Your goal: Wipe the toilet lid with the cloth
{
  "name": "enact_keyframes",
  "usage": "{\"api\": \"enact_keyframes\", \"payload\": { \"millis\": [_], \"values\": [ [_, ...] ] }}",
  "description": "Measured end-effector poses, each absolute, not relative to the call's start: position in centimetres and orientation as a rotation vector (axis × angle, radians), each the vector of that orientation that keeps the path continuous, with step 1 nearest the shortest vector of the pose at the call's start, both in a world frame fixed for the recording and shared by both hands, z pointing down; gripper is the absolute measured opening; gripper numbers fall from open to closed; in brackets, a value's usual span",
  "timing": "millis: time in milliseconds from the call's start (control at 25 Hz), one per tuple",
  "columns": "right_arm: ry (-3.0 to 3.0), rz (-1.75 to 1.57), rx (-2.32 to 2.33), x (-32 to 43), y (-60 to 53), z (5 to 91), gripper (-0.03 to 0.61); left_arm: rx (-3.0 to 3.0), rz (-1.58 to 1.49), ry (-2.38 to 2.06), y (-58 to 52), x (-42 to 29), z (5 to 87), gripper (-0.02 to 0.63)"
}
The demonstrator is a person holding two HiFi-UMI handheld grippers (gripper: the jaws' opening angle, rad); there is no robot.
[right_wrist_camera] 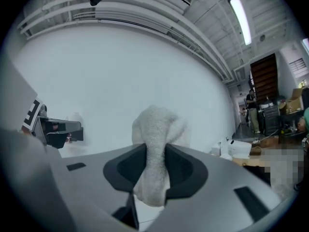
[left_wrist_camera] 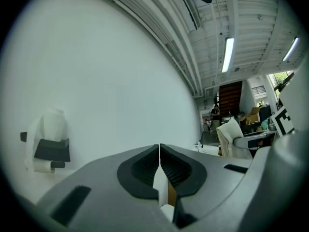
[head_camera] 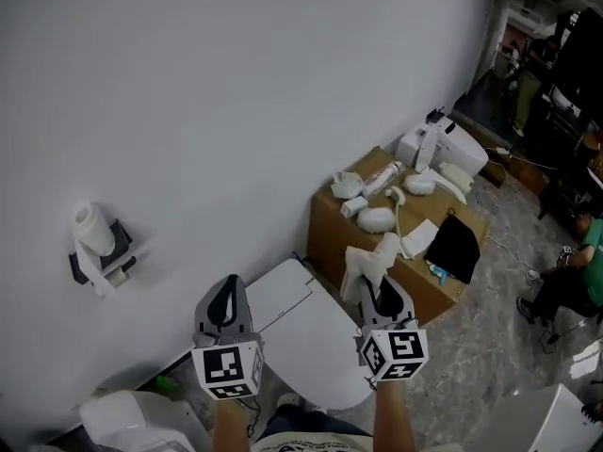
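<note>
The right gripper's jaws pinch the white cloth, which bunches up past their tips. The left gripper's jaws are pressed together with nothing between them. The white toilet lid lies below, between both grippers. A cardboard box stands beyond it.

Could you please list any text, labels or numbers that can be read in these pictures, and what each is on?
No readable text anywhere.
Left marker cube and right marker cube: square patterns only, no letters.
Packets on the cardboard box: any print too small to read.
</note>
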State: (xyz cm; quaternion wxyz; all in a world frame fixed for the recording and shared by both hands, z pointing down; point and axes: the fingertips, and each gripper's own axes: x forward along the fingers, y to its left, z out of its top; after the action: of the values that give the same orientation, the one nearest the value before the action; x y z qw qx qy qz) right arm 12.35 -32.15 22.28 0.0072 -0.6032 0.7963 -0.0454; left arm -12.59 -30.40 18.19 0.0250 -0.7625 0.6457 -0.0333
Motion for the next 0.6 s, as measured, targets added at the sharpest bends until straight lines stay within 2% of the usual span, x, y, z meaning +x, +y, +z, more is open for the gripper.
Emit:
{"api": "enact_keyframes", "payload": {
  "millis": [600],
  "values": [
    [2.487, -0.012, -1.788, 10.1, -30.3, 17.4, 0.106, -2.284, -0.031, 2.003, -27.8, -13.7, 14.7, 0.012]
  ]
}}
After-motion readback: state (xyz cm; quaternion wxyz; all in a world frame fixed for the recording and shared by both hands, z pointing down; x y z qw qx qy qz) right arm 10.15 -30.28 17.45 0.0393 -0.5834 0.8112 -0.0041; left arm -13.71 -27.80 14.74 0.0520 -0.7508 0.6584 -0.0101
